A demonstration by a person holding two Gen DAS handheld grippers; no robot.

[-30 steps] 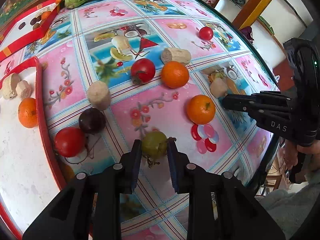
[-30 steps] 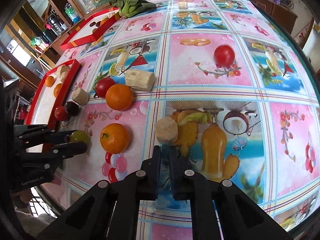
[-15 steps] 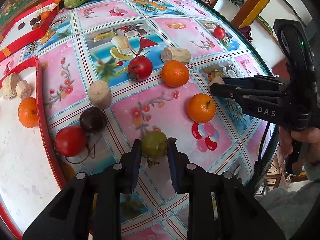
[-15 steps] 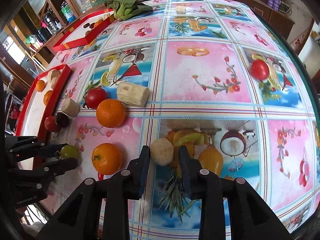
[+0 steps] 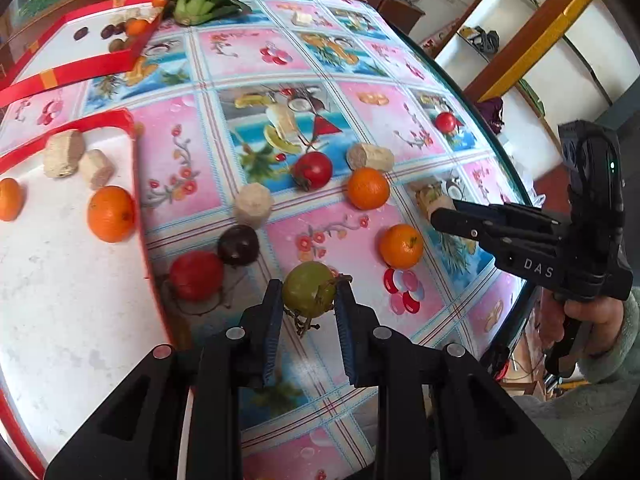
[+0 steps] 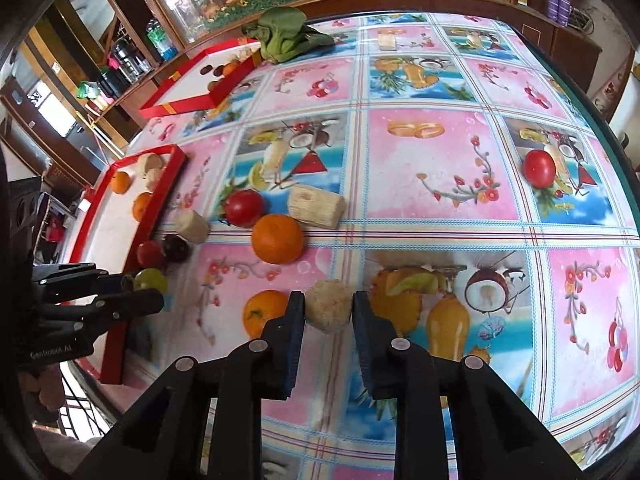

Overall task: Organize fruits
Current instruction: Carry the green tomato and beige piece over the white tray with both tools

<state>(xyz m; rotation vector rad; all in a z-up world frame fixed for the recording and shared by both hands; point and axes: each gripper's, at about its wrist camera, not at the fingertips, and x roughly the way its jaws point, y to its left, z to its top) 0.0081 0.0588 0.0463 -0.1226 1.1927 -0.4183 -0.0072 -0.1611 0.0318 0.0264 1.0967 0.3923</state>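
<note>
1. The red-rimmed white tray (image 5: 60, 288) on the left holds two round oranges and two beige cut stalk chunks.
2. The left gripper (image 5: 308, 304) clamps a round green tomato (image 5: 308, 294) between its jaws, just beside the tray's rim, near a red tomato (image 5: 196, 276) and a dark purple plum (image 5: 239, 245).
3. The right gripper (image 6: 328, 312) closes on a beige cylindrical stalk chunk (image 6: 328, 306) above the fruit-patterned pink tablecloth (image 6: 424, 176), beside a round orange (image 6: 262, 312).
</note>
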